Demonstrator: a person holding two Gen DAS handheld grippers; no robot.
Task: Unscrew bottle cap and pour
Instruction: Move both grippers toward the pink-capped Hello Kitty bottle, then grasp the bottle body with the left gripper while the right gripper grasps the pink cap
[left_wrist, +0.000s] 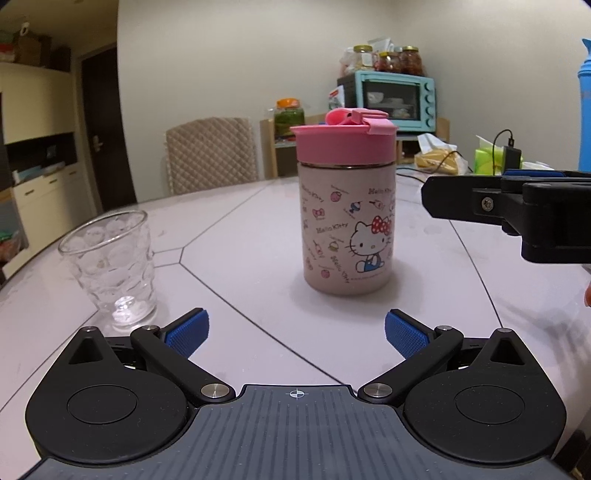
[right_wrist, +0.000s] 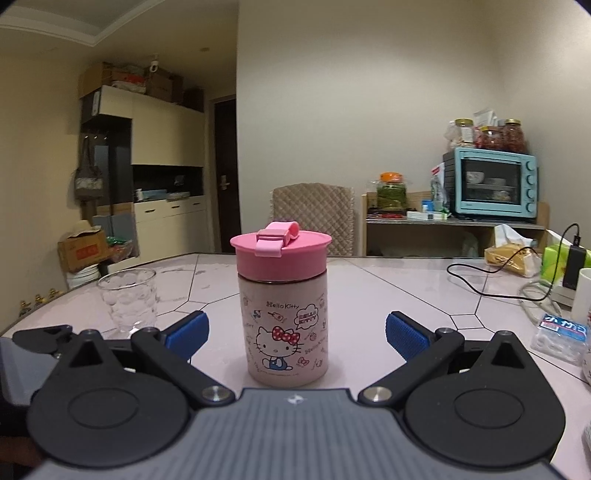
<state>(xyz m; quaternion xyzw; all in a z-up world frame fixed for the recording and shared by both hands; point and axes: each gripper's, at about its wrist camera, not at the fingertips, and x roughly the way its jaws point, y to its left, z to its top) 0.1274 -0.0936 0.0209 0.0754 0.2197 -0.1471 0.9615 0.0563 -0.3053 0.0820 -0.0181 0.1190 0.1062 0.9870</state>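
A Hello Kitty bottle (left_wrist: 347, 229) with a pink screw cap (left_wrist: 345, 142) stands upright on the pale table (left_wrist: 240, 229). It also shows in the right wrist view (right_wrist: 283, 332), cap (right_wrist: 280, 254) on. A clear empty glass (left_wrist: 110, 266) stands left of it, and shows in the right wrist view (right_wrist: 129, 299) too. My left gripper (left_wrist: 296, 334) is open and empty, short of the bottle. My right gripper (right_wrist: 296, 334) is open and empty, with the bottle standing between its spread fingers. The right gripper's fingers (left_wrist: 461, 199) show side-on at the right of the left wrist view.
A padded chair (right_wrist: 314, 218) stands behind the table. A black cable (right_wrist: 491, 284), charger, tissue packs (right_wrist: 557, 332) and a white cup (right_wrist: 583, 295) lie on the table's right side. A blue toaster oven (right_wrist: 495, 184) sits on a shelf behind.
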